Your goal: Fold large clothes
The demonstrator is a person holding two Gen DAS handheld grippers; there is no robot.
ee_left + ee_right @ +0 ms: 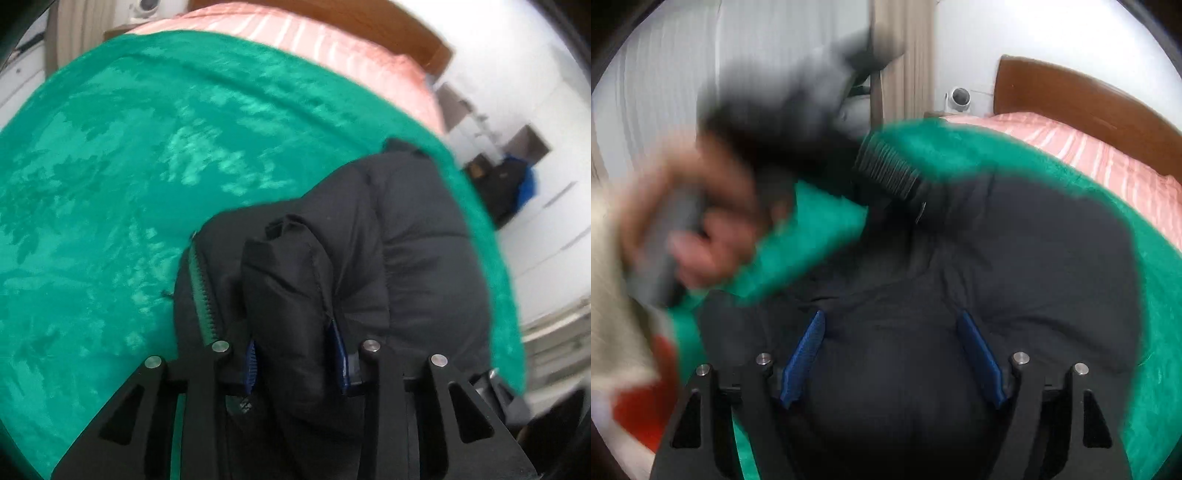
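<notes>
Clearly the black puffy jacket (406, 236) lies on the green blanket (110, 184) that covers the bed, near the blanket's edge, with pink striped bedding (332, 40) showing beyond it toward the wooden headboard (1089, 96). The left tool (295, 354) is pinching a bunched fold of the jacket's fabric between its blue pads, close to the green zipper (201, 288); a grip there, by the front opening, would let one half of the jacket be carried over the other. In the right wrist view the right tool (892, 354) is spread wide, its blue pads standing apart over the jacket's body, holding nothing. It looks placed to press or pin the padding flat while the other side is moved, though whether it touches the cloth cannot be told. A ribbed cuff (890, 170) lies at the far end of a sleeve, on the blanket. The person's left hand (701, 229) appears blurred, gripping a grey handle. The fold seems only begun.
</notes>
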